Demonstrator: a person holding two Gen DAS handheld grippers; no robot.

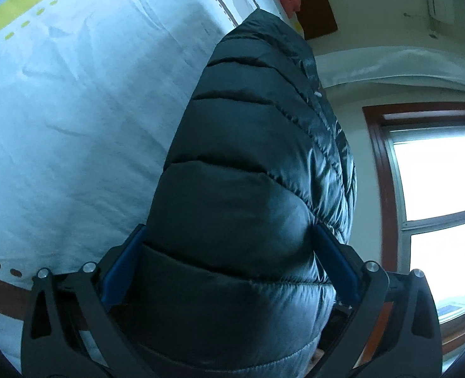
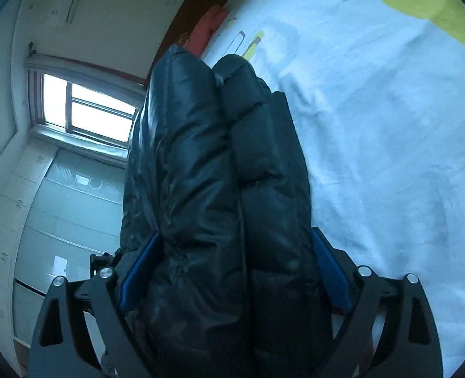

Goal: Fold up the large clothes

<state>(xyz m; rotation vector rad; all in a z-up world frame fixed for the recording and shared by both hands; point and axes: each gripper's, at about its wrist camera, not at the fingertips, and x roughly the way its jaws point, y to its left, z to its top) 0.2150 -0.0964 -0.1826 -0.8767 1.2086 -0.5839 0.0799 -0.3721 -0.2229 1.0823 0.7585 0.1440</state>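
A dark, shiny quilted puffer jacket (image 1: 257, 126) lies folded in a long thick bundle on a pale blue bed sheet (image 1: 75, 110). In the left wrist view it runs away from the camera and fills the gap of my left gripper (image 1: 229, 230). The jaws stand wide, and both blue pads (image 1: 122, 271) touch the padding without squeezing it. In the right wrist view the jacket (image 2: 201, 157) shows as two padded layers side by side. They sit between the widely spread jaws of my right gripper (image 2: 236, 231), whose blue pads (image 2: 330, 271) rest lightly against its sides.
The sheet (image 2: 389, 126) has yellow-green patches and a brown stripe. A red pillow (image 2: 207, 25) lies at the bed's far end against a brown headboard. Beyond the bed are a bright window (image 2: 87, 110), pale wardrobe doors (image 2: 59, 204) and a wall air conditioner (image 2: 62, 0).
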